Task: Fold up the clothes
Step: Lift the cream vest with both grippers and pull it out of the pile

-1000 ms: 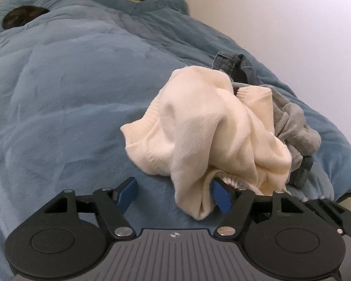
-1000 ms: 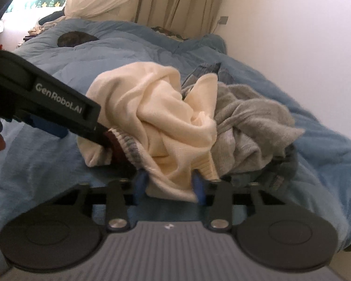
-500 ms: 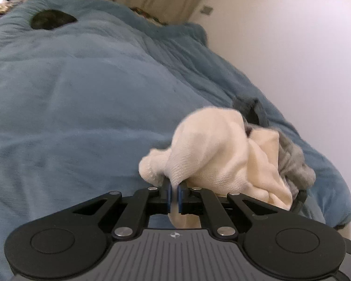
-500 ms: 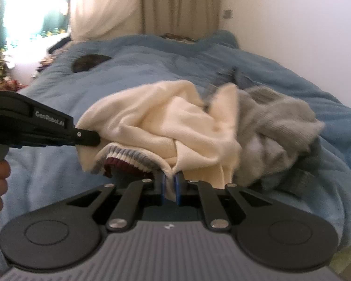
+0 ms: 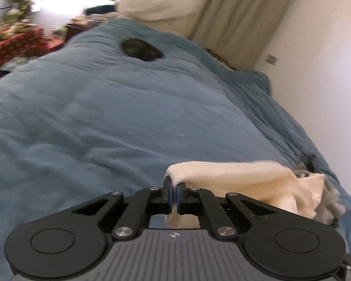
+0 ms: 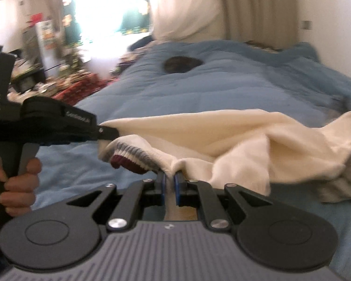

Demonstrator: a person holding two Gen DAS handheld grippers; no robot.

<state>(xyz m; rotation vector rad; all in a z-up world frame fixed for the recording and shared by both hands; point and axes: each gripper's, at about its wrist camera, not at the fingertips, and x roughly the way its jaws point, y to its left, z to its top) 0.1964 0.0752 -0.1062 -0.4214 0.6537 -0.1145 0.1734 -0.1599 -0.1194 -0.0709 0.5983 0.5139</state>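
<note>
Sweater (image 6: pixel 222 128), cream knit, is stretched above the blue duvet (image 5: pixel 105 117) between both tools. Left gripper (image 5: pixel 174 190) is clenched on a fold of it; in the right wrist view it reaches in from the left, a hand (image 6: pixel 16 182) on its handle. Right gripper (image 6: pixel 169 180) is also clamped on cream knit, just right of the striped maroon-and-grey cuff (image 6: pixel 131 159). Sweater's right end trails down onto a grey garment (image 6: pixel 339 187) on the duvet's right side. Dark patch (image 5: pixel 140 49) lies far up the duvet. Curtains (image 5: pixel 222 11) hang beyond. Both views blurred.
</note>
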